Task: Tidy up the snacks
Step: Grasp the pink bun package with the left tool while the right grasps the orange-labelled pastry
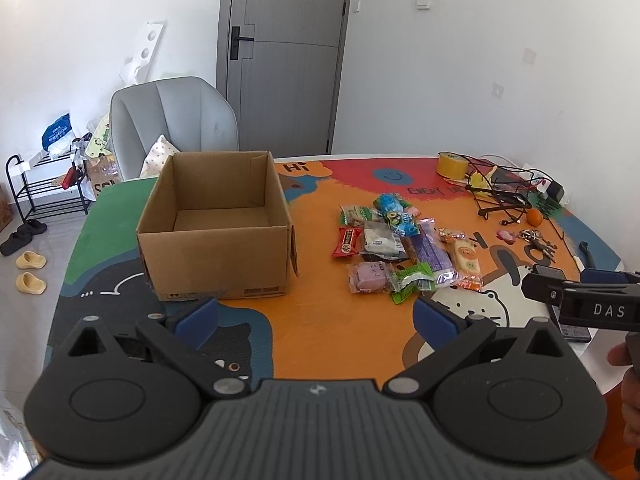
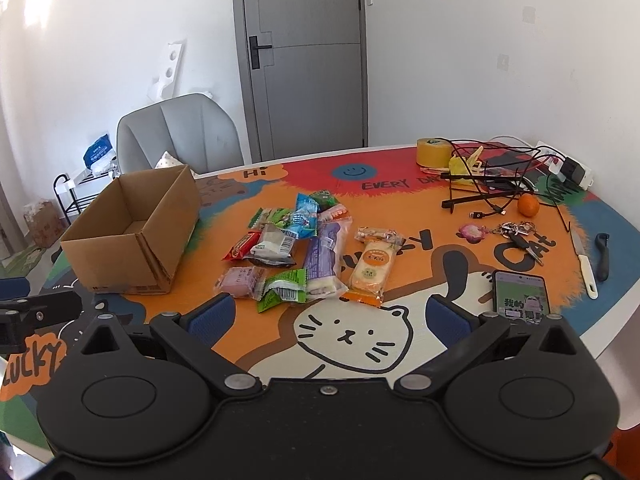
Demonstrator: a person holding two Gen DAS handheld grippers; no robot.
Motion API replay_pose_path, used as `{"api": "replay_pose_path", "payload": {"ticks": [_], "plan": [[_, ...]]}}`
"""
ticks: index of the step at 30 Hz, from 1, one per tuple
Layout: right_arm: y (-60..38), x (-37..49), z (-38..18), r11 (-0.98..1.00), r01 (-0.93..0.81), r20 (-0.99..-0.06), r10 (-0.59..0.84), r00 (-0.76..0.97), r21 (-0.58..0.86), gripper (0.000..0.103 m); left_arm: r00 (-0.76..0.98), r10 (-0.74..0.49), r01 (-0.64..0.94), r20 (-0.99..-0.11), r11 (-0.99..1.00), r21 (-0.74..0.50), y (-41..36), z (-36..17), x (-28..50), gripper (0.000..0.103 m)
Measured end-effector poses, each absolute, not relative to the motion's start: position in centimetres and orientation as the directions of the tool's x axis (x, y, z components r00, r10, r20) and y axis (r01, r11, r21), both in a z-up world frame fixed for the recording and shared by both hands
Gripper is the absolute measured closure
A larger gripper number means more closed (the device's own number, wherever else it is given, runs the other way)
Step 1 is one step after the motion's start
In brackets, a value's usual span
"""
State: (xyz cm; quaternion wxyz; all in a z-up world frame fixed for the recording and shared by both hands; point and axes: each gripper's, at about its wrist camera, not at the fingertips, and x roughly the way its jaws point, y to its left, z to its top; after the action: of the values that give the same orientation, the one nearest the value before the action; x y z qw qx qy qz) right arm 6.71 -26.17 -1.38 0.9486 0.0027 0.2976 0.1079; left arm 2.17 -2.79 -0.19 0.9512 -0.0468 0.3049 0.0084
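We find both the left hand-held gripper and right hand-held gripper spread apart and empty above the worktop's near edge, the cardboard box unfilled; the next move calls for grasping a packet from the snack pile.

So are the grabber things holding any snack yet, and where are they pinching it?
No. The left gripper and right gripper are both open and empty; the snacks lie on the table.

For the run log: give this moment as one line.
stage: start | cardboard box: empty | snack pile: on table | left hand-held gripper: open | right hand-held gripper: open
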Motion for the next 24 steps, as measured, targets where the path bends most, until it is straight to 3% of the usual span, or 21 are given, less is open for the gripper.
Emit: {"api": "replay_pose_path", "payload": {"ticks": [19,24], "plan": [[-29.2,12.4,-5.5,0.974,-0.141,-0.558,0.216,0.801,0.175,0.0,0.822,-0.083,-0.012,-0.564,0.987,-0.163,-5.2,-3.3,9.0,0.003],[-29.3,14.1,-6.3,0.969,-0.153,-0.556,0.237,0.797,0.195,0.0,0.809,-0.085,-0.015,-0.582,0.986,-0.166,-5.9,-4.4,10.7,0.009]]}}
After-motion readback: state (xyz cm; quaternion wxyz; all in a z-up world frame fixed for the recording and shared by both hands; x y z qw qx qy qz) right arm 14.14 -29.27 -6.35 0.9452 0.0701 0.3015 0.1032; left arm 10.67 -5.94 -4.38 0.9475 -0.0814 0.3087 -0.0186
